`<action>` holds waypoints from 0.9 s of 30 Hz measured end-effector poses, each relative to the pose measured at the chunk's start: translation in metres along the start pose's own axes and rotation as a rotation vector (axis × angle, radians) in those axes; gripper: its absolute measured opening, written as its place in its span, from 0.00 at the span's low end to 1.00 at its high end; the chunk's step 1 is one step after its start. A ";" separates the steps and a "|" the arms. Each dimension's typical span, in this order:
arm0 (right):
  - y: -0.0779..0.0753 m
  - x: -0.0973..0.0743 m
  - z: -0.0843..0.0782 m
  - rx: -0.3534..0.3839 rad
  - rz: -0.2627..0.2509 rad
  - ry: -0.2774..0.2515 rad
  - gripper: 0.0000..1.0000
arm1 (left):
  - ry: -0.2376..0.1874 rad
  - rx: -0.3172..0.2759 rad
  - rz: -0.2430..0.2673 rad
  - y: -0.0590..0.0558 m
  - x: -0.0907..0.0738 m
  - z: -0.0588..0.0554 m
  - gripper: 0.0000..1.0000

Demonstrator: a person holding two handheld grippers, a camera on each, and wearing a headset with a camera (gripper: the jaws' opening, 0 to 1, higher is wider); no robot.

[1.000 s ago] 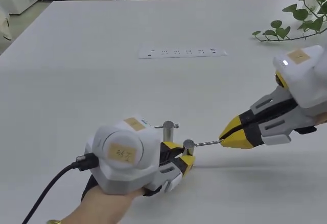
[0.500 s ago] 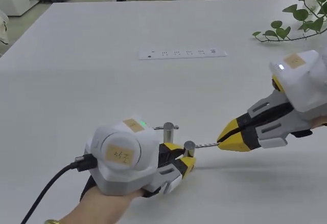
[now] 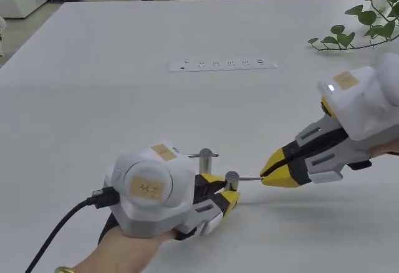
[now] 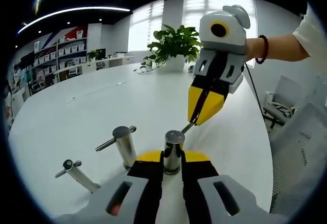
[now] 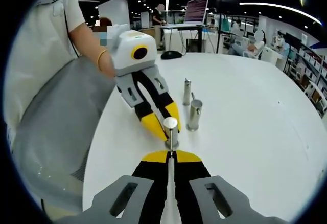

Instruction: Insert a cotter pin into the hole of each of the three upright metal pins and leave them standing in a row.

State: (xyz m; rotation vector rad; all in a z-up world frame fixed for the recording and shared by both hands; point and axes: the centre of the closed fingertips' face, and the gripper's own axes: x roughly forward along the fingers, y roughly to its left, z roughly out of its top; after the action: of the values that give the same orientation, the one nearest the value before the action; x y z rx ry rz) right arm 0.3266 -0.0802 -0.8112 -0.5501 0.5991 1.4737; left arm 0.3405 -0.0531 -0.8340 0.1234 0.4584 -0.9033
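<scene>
While the white surface (image 3: 124, 67) carries all the work, the task is judged to be at its last insertion. The left hand-held gripper (image 3: 221, 187) is closed narrowly on the near upright pin (image 3: 231, 177), so that the pin is held standing on the surface between the yellow jaw tips. The right hand-held gripper (image 3: 274, 173) is brought in from the person's right with its jaws pinched tight on a cotter pin (image 3: 250, 177), which is held level and aimed at the top of the clamped pin.

In the left gripper view the cotter pin's free end is seen touching the pin just below its cap. Whether it has entered the hole cannot be told.

Just beside the held pin stand two other upright pins – the middle pin (image 4: 124, 144) and the far pin (image 4: 76, 172) – and each is already crossed by a cotter pin near its top, so two of the three are judged done.

For the next move, the cotter pin must be kept on the hole's axis and pushed straight through while the upright pin is kept from turning or tipping. After that, both grips are to be opened gently – so that the row of three is left standing.
</scene>
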 end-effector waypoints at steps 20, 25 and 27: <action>-0.001 0.011 0.008 -0.023 0.010 0.007 0.03 | -0.003 -0.034 0.004 0.000 0.001 -0.003 0.12; -0.001 0.014 0.011 -0.025 0.009 0.008 0.03 | -0.011 -0.053 0.007 0.001 0.002 -0.003 0.12; -0.001 0.015 0.012 -0.027 0.007 0.008 0.03 | -0.011 -0.056 0.008 0.001 0.003 -0.004 0.12</action>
State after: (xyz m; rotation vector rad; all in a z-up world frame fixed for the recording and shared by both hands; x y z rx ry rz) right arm 0.3278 -0.0612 -0.8129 -0.5759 0.5888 1.4890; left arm 0.3414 -0.0534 -0.8384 0.0697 0.4723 -0.8819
